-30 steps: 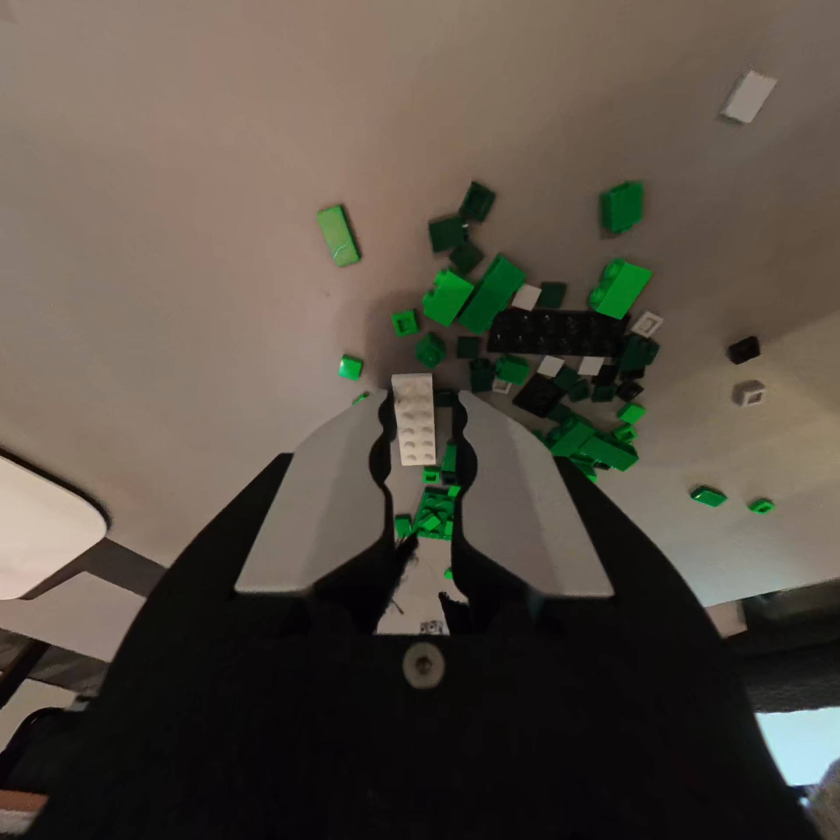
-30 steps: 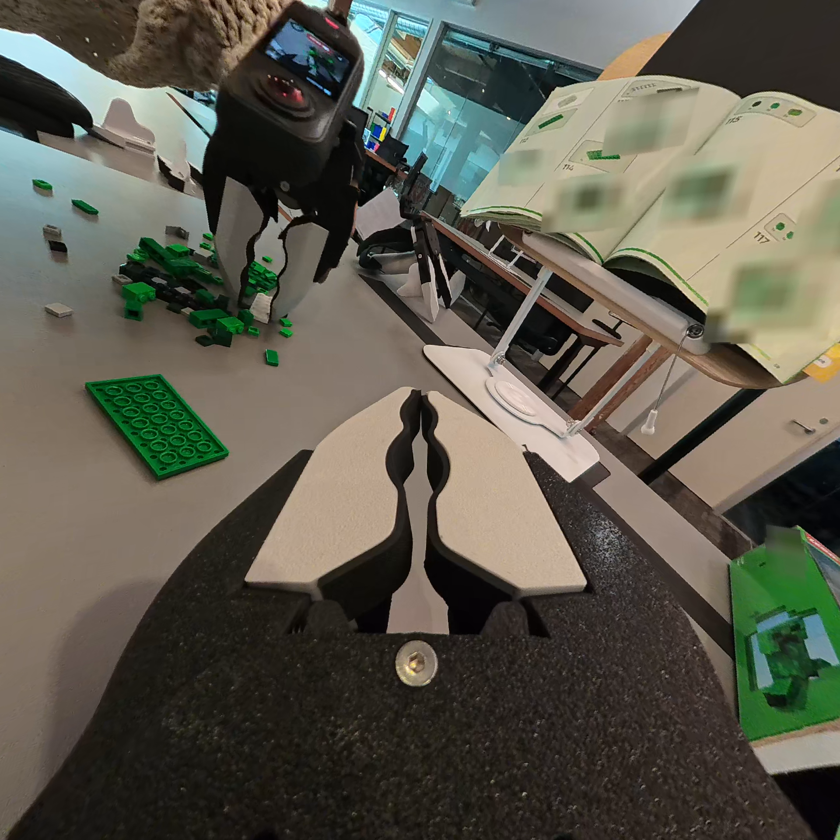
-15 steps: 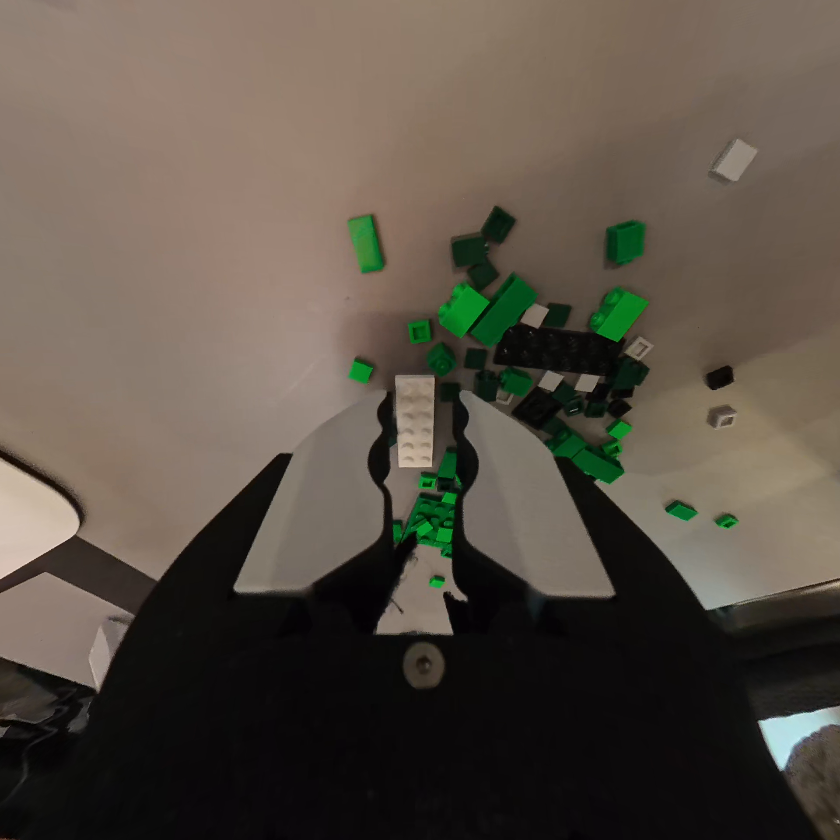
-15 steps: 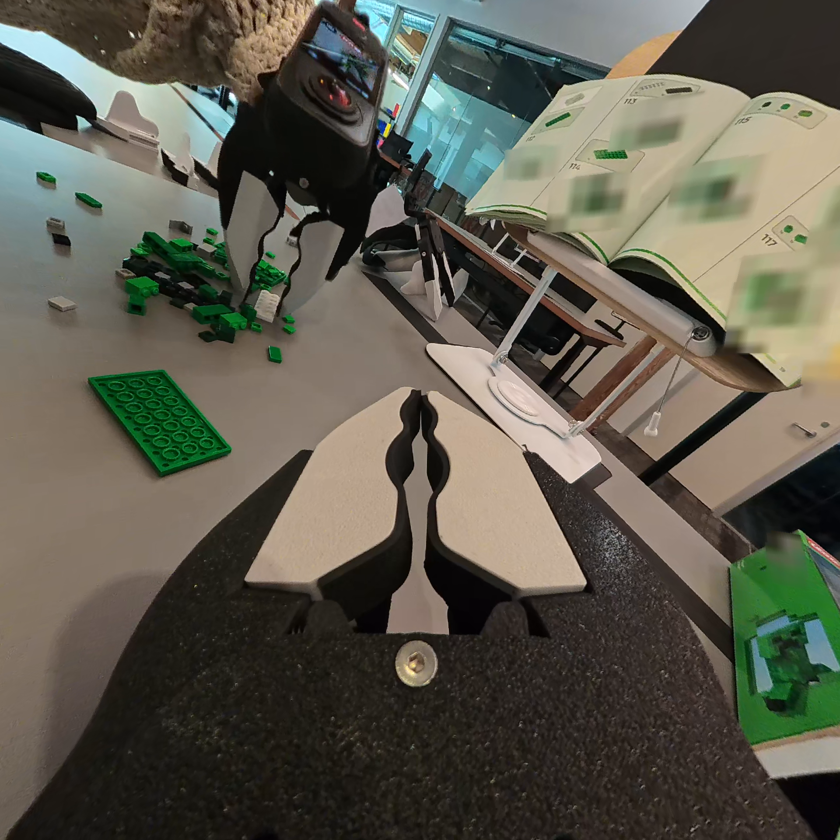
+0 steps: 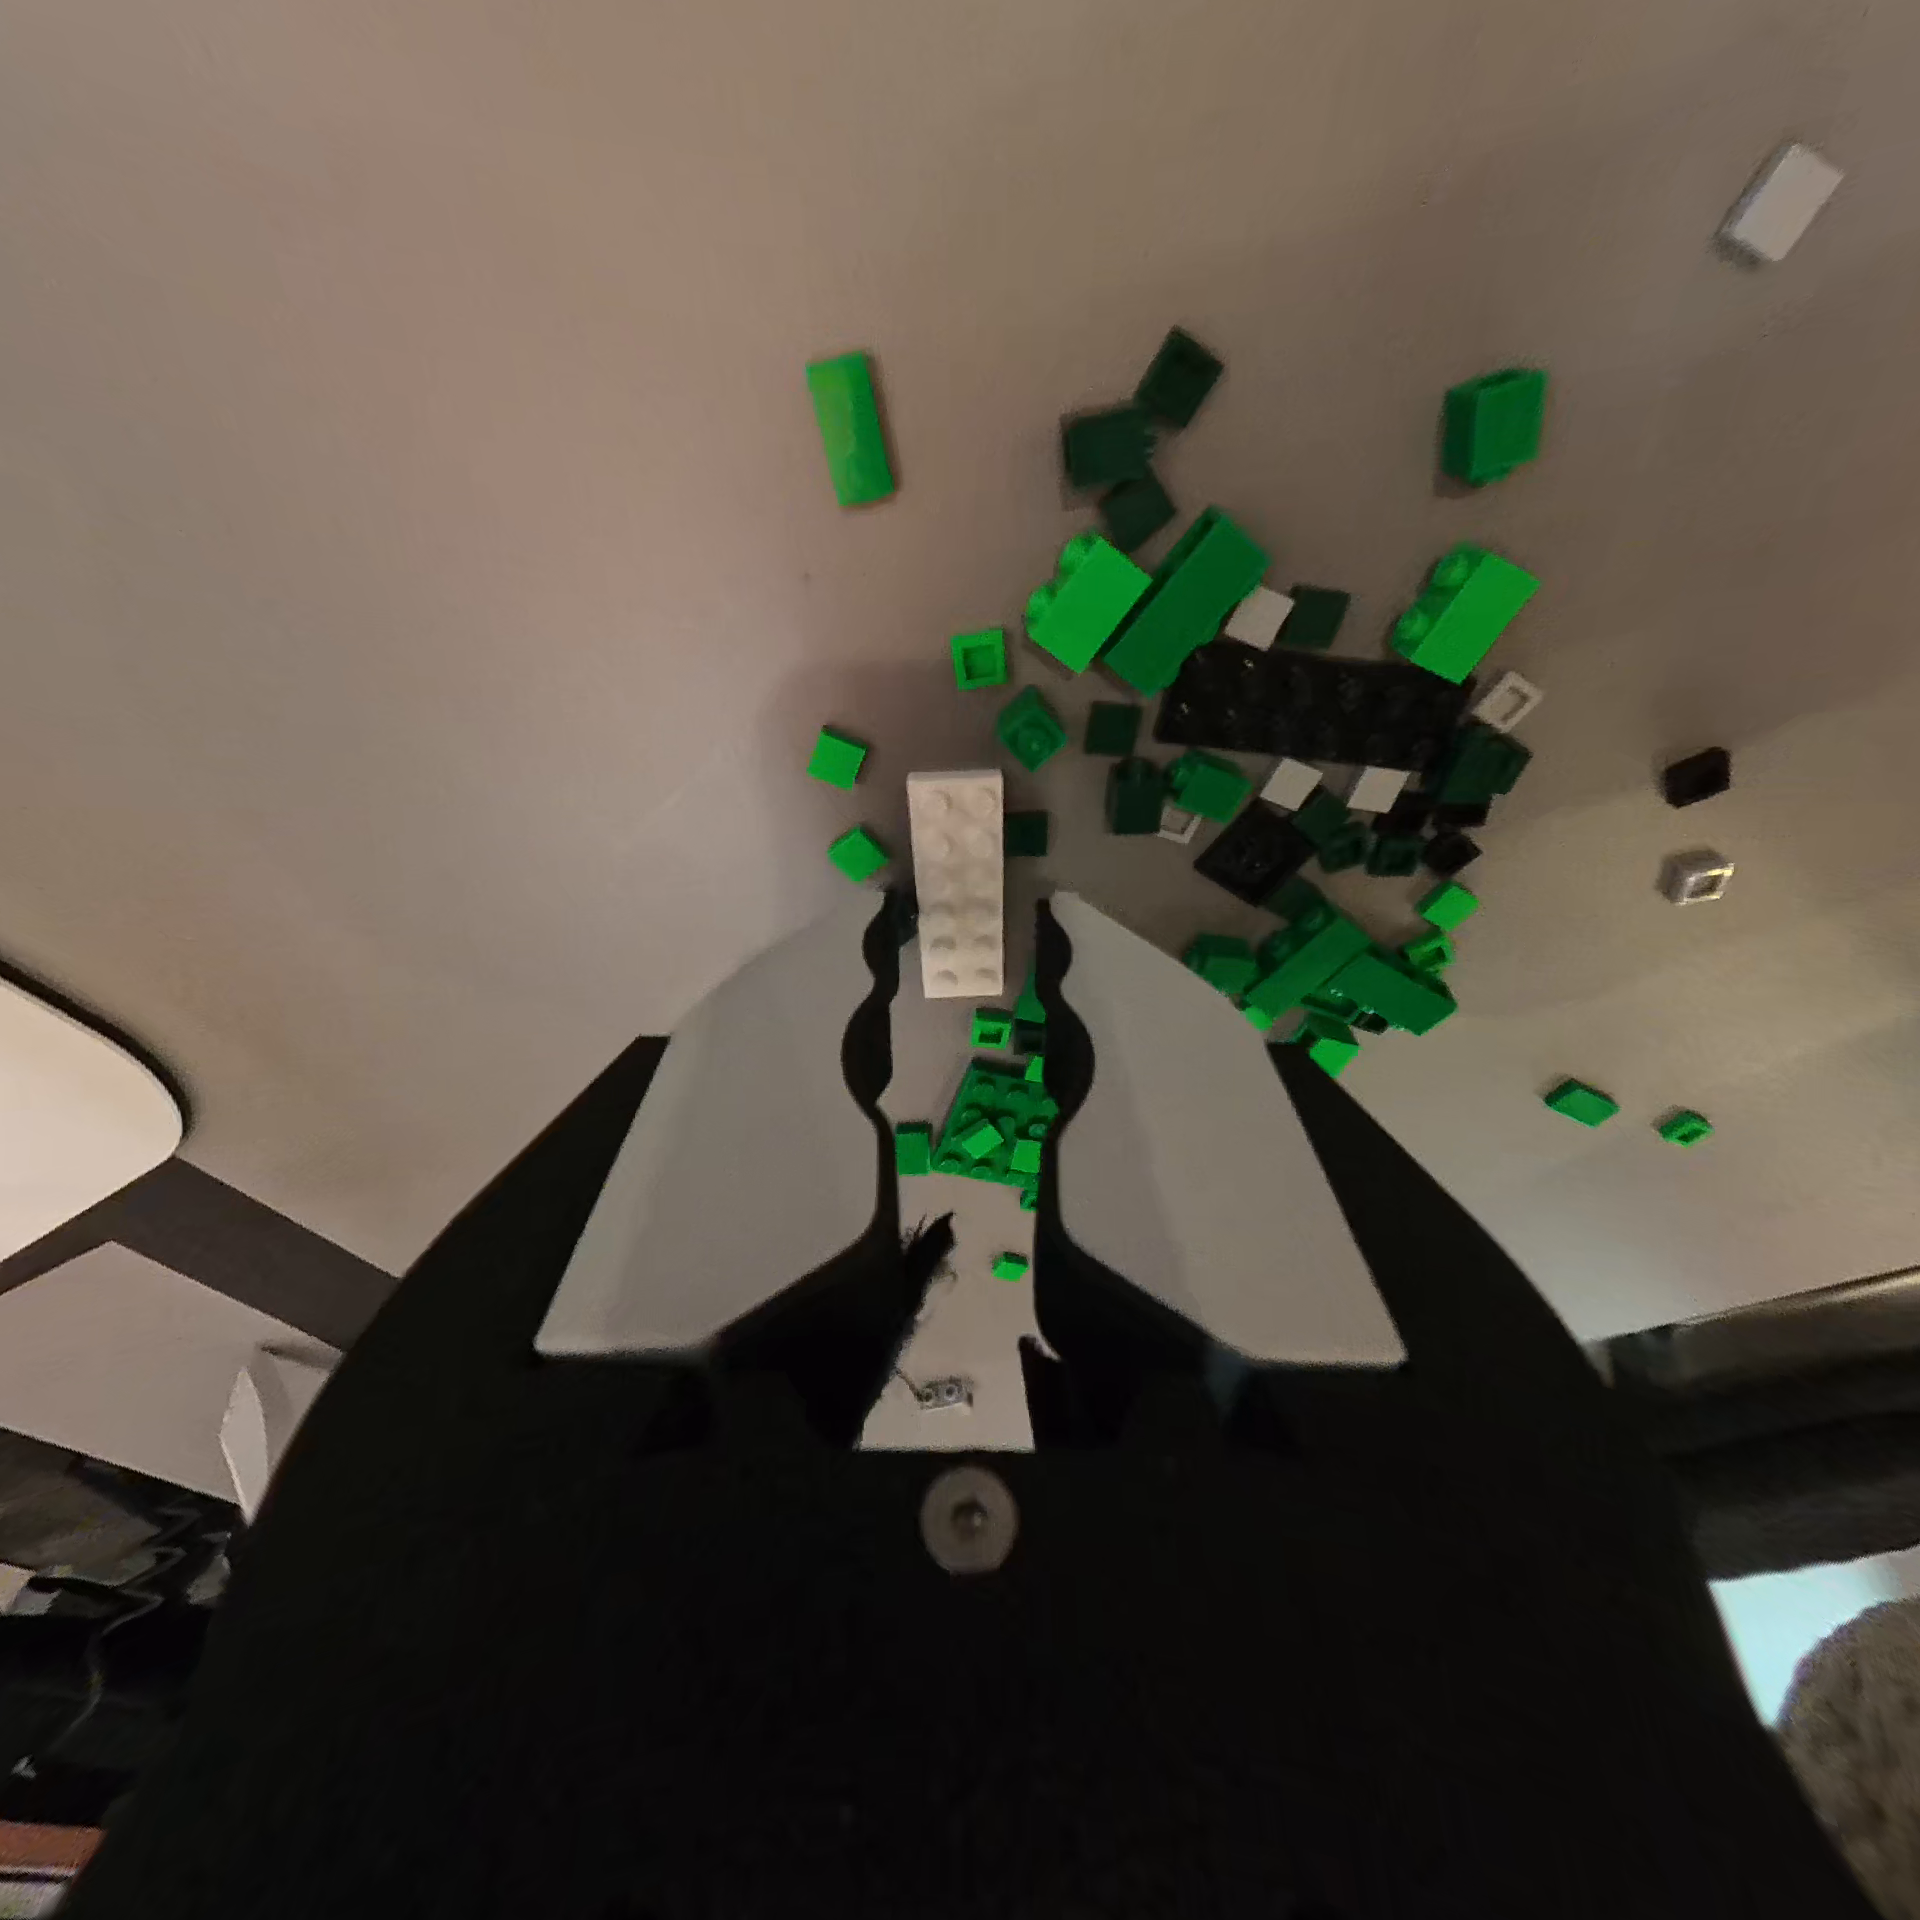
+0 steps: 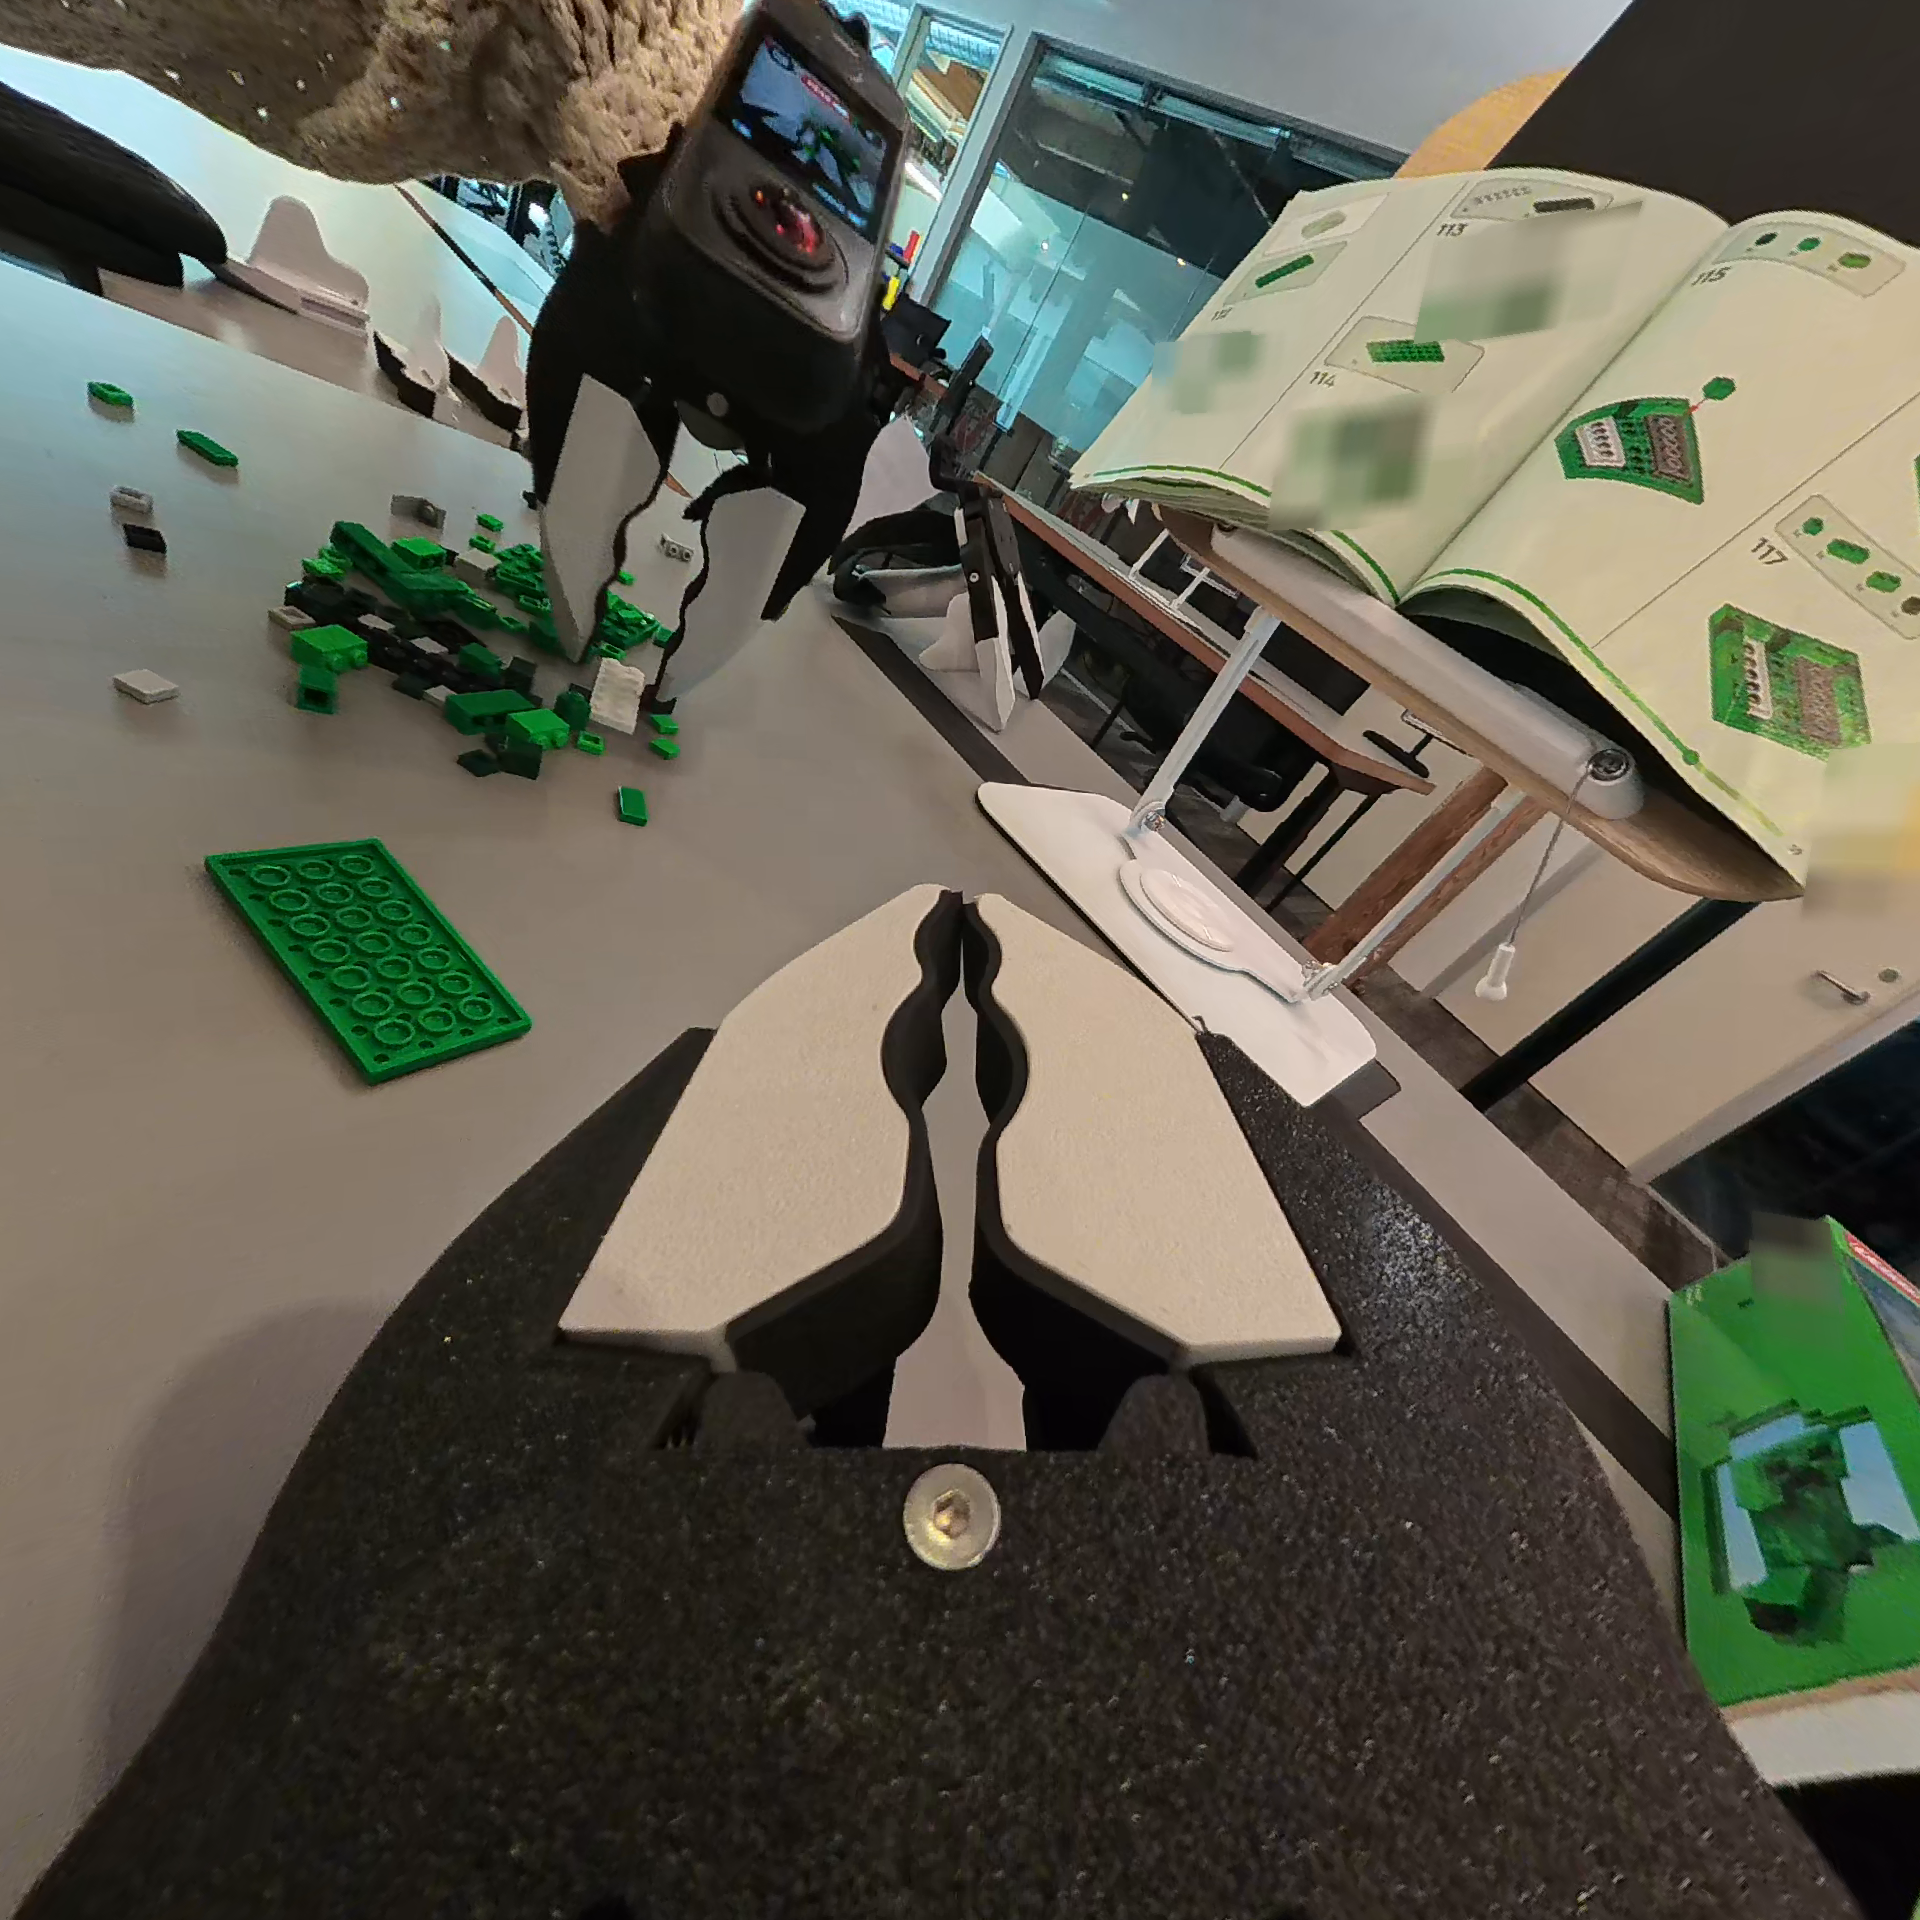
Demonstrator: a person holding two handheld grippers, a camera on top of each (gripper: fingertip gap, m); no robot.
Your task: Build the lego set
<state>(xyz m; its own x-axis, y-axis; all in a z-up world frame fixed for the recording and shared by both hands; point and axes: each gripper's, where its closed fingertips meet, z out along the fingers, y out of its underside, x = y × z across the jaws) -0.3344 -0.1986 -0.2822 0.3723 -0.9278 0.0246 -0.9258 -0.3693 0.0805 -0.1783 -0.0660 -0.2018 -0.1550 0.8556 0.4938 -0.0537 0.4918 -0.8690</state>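
The left tool [image 5: 961, 914] is held open above the brick pile [image 5: 1288, 790], its tips flanking a white 2x6 plate [image 5: 956, 883] lying on the tabletop [image 5: 416, 520]; nothing is gripped. The right tool [image 6: 958, 909] is closed almost fully and empty. A bare green baseplate [image 6: 364, 956] lies at 10 o'clock from it. An instruction booklet [image 6: 1558, 416] stands open at 2 o'clock. Assembly appears barely started: bricks remain loose.
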